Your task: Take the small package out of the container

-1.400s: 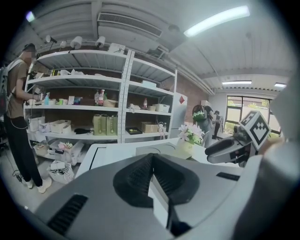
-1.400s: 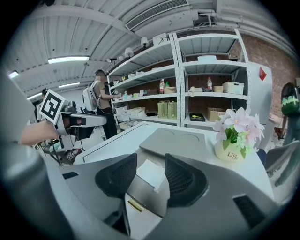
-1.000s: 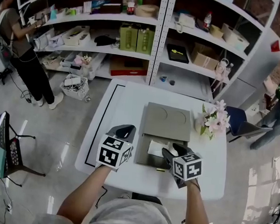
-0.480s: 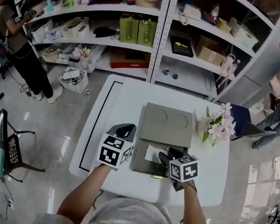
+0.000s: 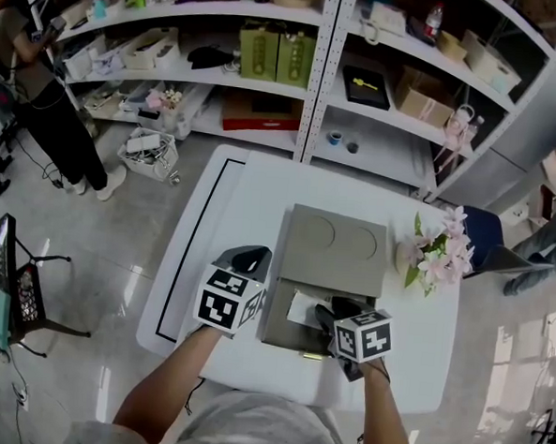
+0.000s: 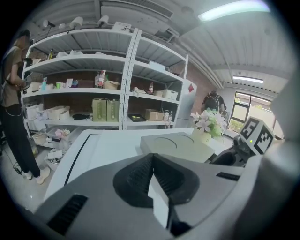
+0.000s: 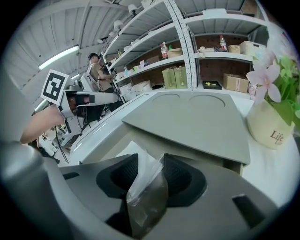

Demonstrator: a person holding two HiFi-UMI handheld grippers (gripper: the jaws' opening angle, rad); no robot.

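Your right gripper [image 5: 327,317] is down in the grey container [image 5: 333,243], its jaws just closing on the white package [image 5: 302,306]. Your left gripper [image 5: 248,259] sits beside the container.

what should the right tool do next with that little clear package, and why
Probably lift the right tool straight up. Its jaws have just been closing, and the small package looks pinched between them, just above the open end of the container, so a short rise should draw it clear.
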